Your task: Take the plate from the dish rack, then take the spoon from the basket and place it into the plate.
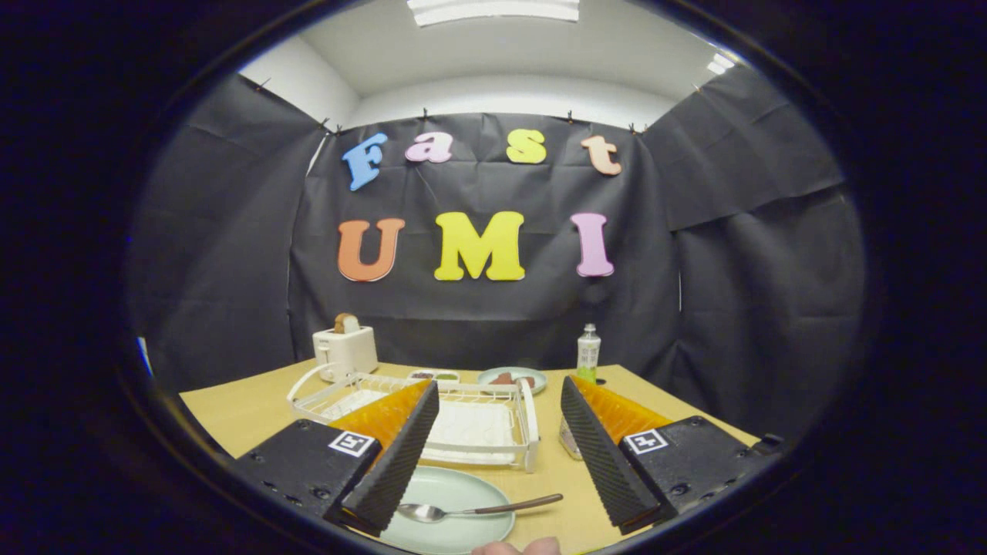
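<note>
Gripper (500, 455) raised above the wooden tabletop (239, 408), jaws spread wide, nothing held; neither finger touches any object.

Round pale-green plate (451, 512) lies flat on the table between the fingers, low and close in, partly tucked under the left finger. Metal spoon with dark brown handle (474, 510) rests on the plate: bowl just beside the left fingertip, handle running out over the plate's rim toward the right finger, its end off the plate and short of that finger.

White wire dish rack (478, 420) stands just ahead of the jaws, beyond the plate, its near rail showing in the gap between the fingers. Small clear container (569, 443) sits just inside the right finger, mostly hidden; contents cannot be told.

Farther beyond the rack: white toaster with a slice of bread up (345, 348) past the left finger; a second pale plate holding dark food (512, 378) and a small tray (434, 375) between; a clear bottle with green label (588, 353) past the right finger.

Fingertips of a person's hand (517, 547) show below the plate, nearest the camera.
</note>
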